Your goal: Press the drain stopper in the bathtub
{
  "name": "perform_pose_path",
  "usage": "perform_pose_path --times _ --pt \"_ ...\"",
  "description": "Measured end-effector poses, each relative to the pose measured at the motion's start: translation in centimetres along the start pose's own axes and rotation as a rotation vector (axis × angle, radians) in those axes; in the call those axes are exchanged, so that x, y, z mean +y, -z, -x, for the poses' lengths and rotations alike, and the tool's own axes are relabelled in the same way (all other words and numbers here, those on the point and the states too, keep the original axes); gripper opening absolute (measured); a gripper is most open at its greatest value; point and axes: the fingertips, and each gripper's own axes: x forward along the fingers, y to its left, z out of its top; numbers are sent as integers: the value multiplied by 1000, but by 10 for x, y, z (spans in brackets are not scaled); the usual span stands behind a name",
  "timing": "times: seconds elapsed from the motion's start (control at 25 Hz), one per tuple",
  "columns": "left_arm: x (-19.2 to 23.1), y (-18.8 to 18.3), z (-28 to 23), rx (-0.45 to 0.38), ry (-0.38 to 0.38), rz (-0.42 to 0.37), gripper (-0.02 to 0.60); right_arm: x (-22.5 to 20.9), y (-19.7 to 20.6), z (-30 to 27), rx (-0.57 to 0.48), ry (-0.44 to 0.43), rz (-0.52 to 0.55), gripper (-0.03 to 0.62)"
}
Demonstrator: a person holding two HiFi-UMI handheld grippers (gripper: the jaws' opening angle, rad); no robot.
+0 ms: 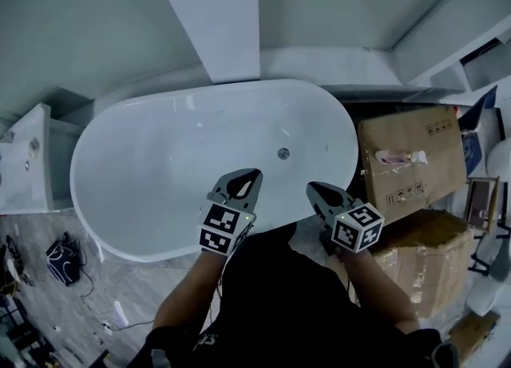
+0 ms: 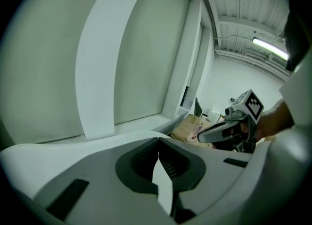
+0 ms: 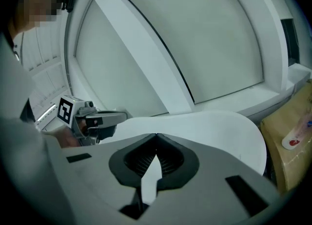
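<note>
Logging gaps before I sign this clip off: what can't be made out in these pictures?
Head view: drain stopper too small to tell pressed or raised.
Gripper views: stopper unseen; left gripper and right gripper bodies plus bathtub rim block it.
Head view: box print too small to read.

head cam: steep down, far | L/R cams: low, near | shared: bathtub (image 1: pixel 160 167) rim

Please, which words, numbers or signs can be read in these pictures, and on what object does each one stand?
No word or number can be read.
Printed handling signs on the upper cardboard box: too small to read.
The label on that box: blurred.
Cubes on the left gripper and the right gripper: square markers only, no letters.
</note>
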Motion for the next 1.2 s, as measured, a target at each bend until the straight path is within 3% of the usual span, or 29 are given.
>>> perform_pose_path --times 0.24,0.56,0.72,0.88,1.2 --pt "50 33 -53 48 17 43 17 -43 26 -76 118 10 -10 14" --pt "94 118 -167 132 49 120 17 -141 82 -170 110 64 -142 14" --pt "102 160 -209 186 66 147 16 -172 121 -202 136 65 -178 14" --pt "110 191 -253 185 81 142 17 -213 149 -236 154 73 -159 14" --pt "126 299 -321 238 81 163 17 -274 228 -301 205 61 -176 14"
